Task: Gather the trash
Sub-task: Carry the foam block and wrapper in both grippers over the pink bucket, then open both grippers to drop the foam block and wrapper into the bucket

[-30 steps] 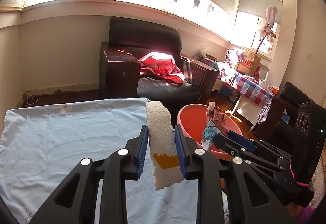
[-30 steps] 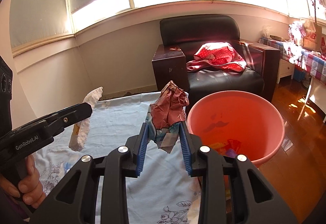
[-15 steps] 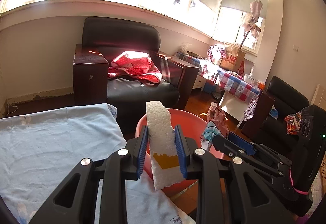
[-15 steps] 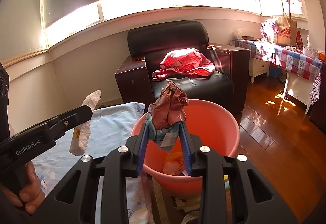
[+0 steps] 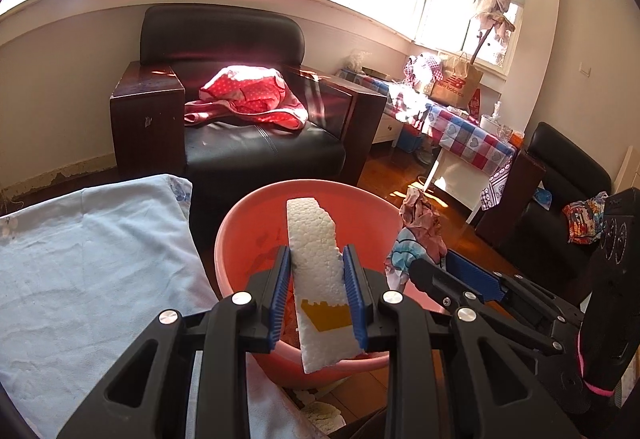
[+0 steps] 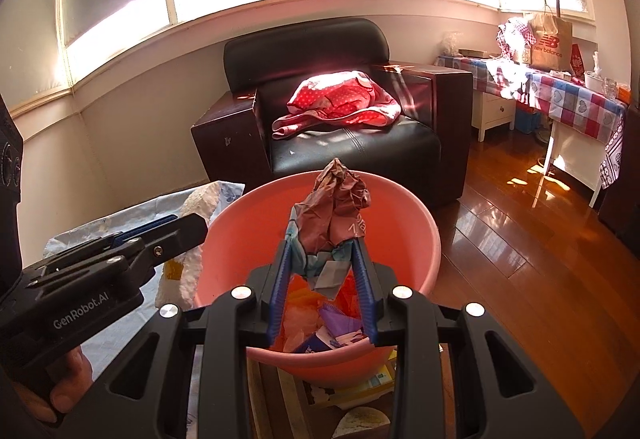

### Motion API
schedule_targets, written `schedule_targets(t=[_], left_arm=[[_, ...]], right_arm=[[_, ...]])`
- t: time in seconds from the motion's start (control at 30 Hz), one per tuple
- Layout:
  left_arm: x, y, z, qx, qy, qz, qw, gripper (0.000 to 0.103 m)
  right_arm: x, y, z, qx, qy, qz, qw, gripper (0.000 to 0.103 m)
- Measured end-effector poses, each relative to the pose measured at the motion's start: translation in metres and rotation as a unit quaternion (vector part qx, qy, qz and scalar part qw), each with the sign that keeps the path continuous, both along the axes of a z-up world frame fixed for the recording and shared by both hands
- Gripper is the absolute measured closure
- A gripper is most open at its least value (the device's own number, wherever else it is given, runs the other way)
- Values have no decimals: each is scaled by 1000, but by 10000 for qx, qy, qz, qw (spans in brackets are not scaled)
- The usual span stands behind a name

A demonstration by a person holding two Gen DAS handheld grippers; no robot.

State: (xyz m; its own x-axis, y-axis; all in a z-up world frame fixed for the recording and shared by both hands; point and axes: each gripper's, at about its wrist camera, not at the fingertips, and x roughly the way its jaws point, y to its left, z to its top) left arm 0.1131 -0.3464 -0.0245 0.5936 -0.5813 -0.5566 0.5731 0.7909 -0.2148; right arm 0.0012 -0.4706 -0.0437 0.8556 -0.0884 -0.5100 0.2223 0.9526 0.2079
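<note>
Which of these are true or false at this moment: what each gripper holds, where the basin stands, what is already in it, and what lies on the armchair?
1. The left gripper holds a white foam piece. True.
2. The right gripper is empty. False: its pads clamp a crumpled wrapper.
3. The pink basin is empty. False: colourful trash already lies inside.
4. Both held items hang over the basin. True, by each wrist view.
5. A red spotted cloth lies on the black armchair. True.
6. The basin stands on the armchair seat. False: it stands in front of the armchair, beside the light blue cloth.
</note>
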Motion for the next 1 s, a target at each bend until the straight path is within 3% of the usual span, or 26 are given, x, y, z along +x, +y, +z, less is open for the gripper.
schedule_targets(t=[0.57, 0.7, 1.0], left_arm=[[15, -17, -30, 365, 334, 23, 9988, 76], [14, -15, -30, 343, 354, 38, 9988, 64], [10, -8, -25, 286, 332, 70, 9990, 56]], right_arm=[[16, -14, -27, 260, 362, -44, 9990, 70], [17, -16, -30, 334, 411, -95, 9986, 70], [13, -16, -27, 328, 369, -103, 9987, 70]])
